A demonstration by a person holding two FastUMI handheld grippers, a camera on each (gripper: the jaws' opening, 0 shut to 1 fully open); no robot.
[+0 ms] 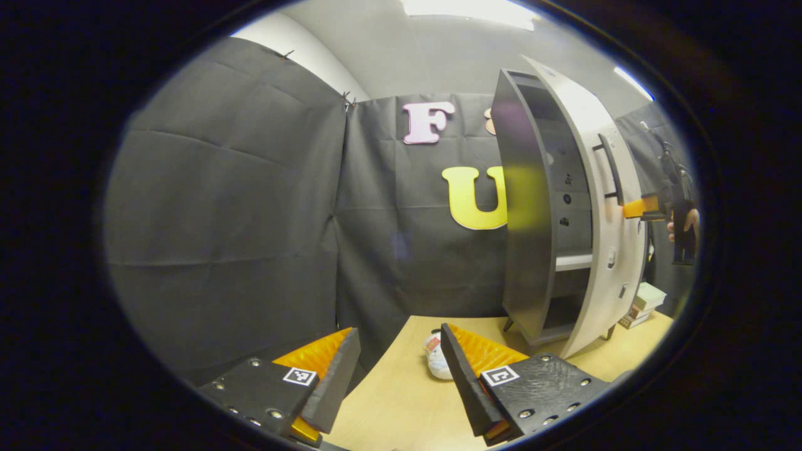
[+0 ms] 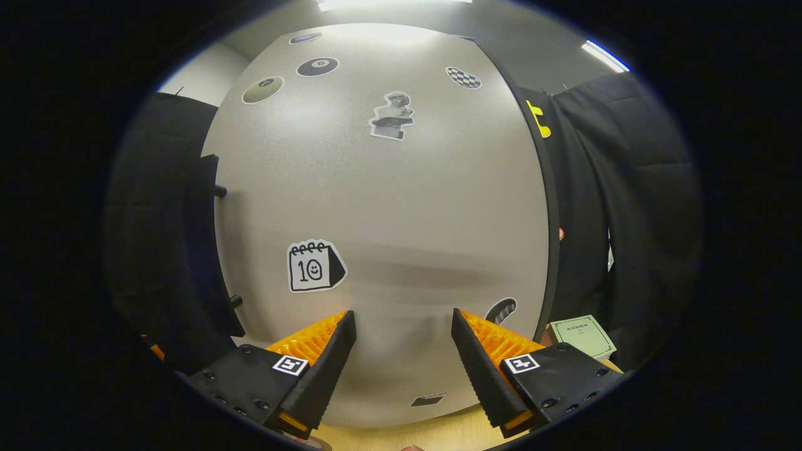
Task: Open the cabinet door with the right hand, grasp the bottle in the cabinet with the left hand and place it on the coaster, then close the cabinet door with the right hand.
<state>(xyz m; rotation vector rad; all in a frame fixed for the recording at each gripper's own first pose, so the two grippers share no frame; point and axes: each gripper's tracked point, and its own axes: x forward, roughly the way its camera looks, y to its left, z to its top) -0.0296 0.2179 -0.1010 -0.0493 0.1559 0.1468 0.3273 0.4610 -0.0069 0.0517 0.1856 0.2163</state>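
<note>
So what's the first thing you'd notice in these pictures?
The tall grey cabinet at the table's far right, its pale door swung partly open. In the right gripper view that door looms close, dotted with stickers such as a smiling calendar. A small white bottle already stands on the table.

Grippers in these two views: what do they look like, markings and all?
Each gripper, left and right, has two wedge-shaped fingers with ribbed faces, set on black blocks studded with screws. Each block carries a small square black-and-white tag. In the left gripper view a hand holds the other gripper beside the cabinet door.
</note>
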